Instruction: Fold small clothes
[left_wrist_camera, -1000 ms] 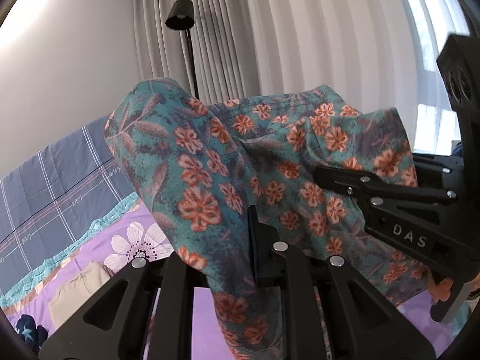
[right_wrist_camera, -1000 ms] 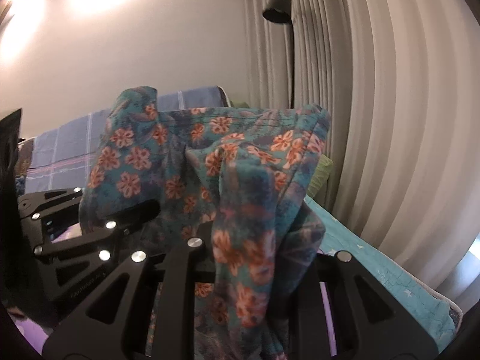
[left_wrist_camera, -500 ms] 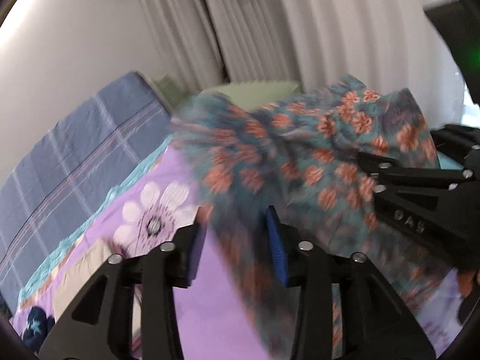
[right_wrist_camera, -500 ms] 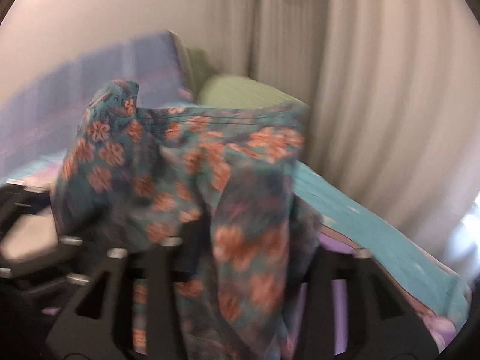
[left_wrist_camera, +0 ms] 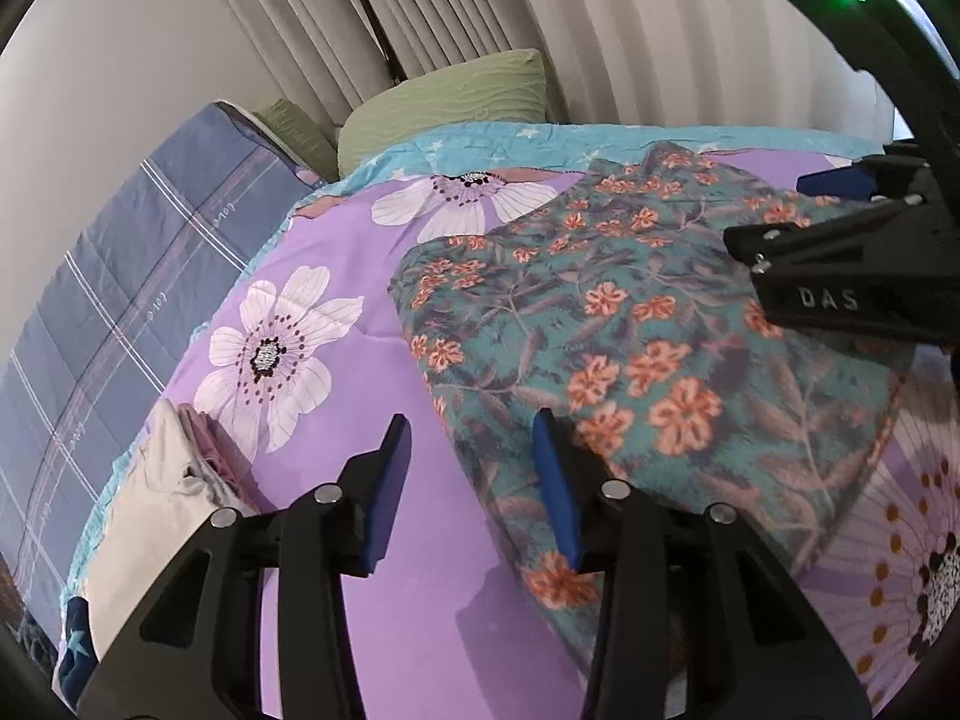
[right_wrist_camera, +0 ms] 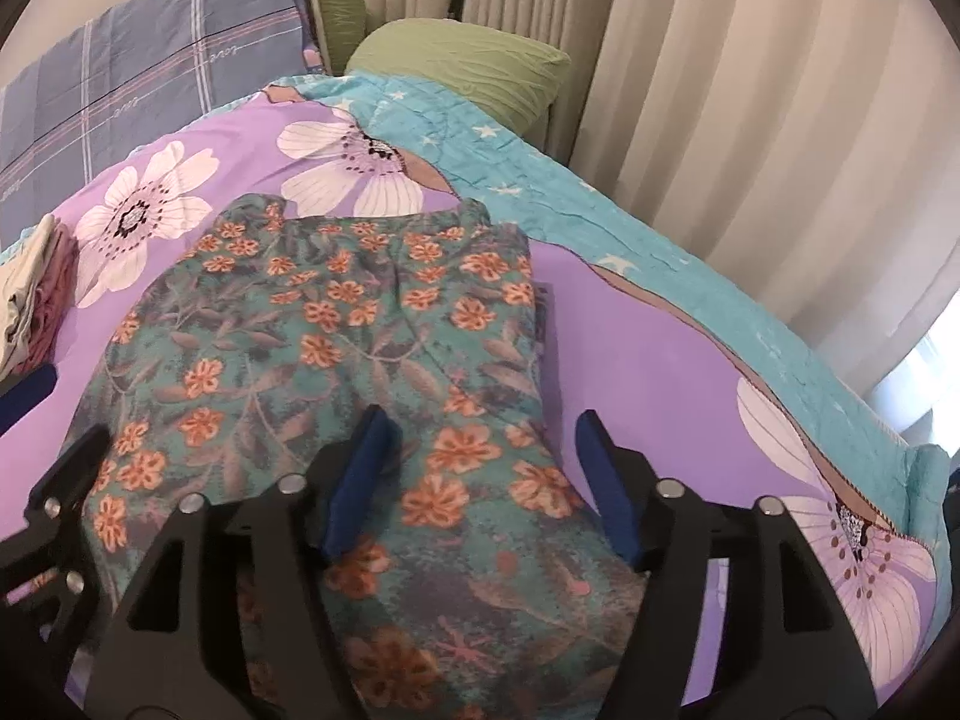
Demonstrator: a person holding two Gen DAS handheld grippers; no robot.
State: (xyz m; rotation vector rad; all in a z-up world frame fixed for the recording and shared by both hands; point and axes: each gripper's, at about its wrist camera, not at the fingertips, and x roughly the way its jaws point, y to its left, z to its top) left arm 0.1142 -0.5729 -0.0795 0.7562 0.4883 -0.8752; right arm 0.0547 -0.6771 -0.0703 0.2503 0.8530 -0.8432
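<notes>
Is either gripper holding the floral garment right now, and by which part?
Nothing is held. The floral garment lies on the bedspread; left gripper and right gripper stand open, having just released it.

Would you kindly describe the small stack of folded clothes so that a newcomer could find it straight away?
Start from the purple bedspread printed with big white flowers. At its left edge, by the blue checked quilt, sits the folded stack. It is plain cream and pink, unlike the teal garment with orange flowers spread out to its right.
</notes>
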